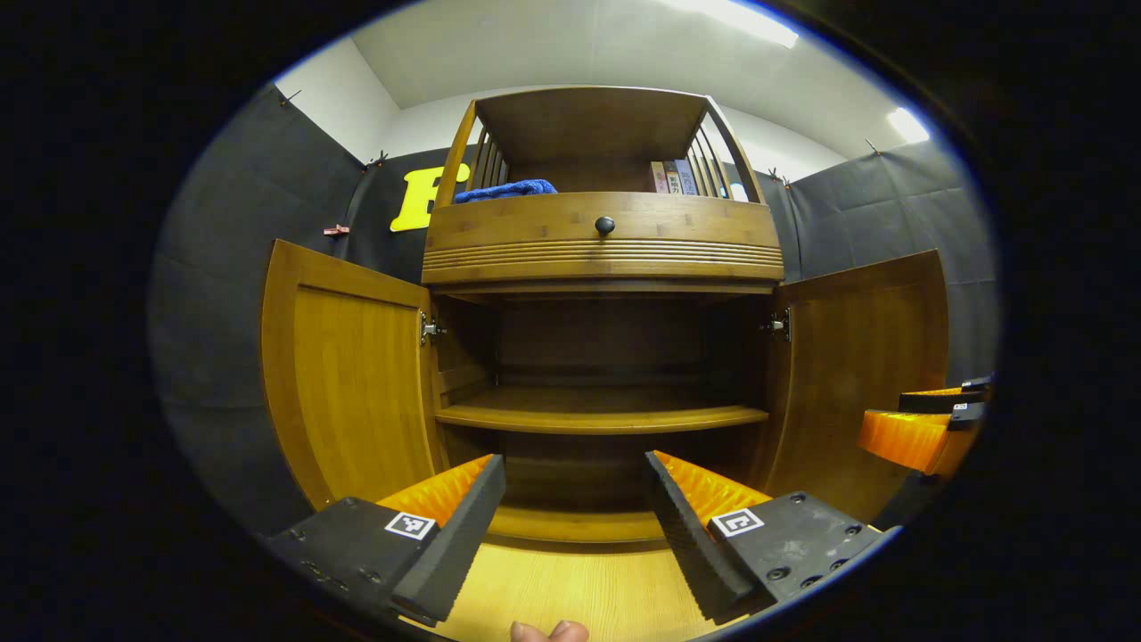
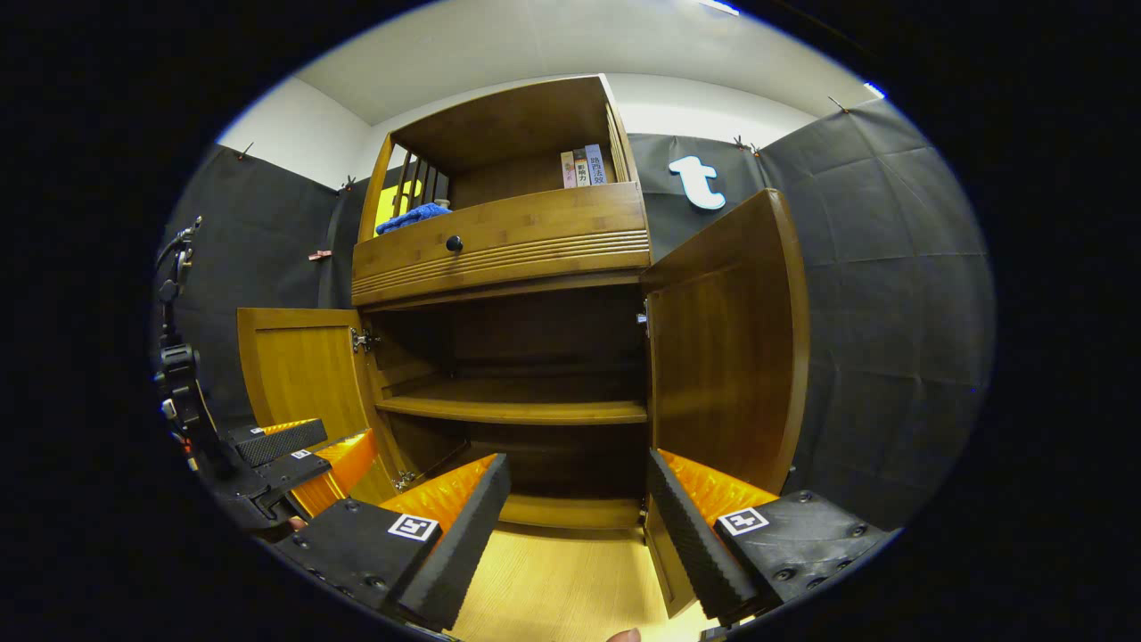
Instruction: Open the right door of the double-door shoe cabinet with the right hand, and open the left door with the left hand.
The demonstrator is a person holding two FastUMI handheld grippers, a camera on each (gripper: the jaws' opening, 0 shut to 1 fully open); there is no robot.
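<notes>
Both doors of the shoe cabinet (image 1: 603, 259) stand wide, the left gripper (image 1: 575, 522) and right gripper (image 2: 579, 526) gaping empty before it, where a careless withdrawal could knock the right door (image 2: 726, 348) shut

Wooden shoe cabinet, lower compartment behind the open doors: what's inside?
Inside the brown wooden shoe cabinet, one bare wooden shelf spans the compartment. No shoes visible. The space under the shelf is dark and partly covered by the left gripper.

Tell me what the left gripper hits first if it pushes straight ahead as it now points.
Probably nothing soon: the left gripper aims between the open doors into the cabinet's lower compartment, likely reaching its dark back panel first; depth is unclear.
</notes>
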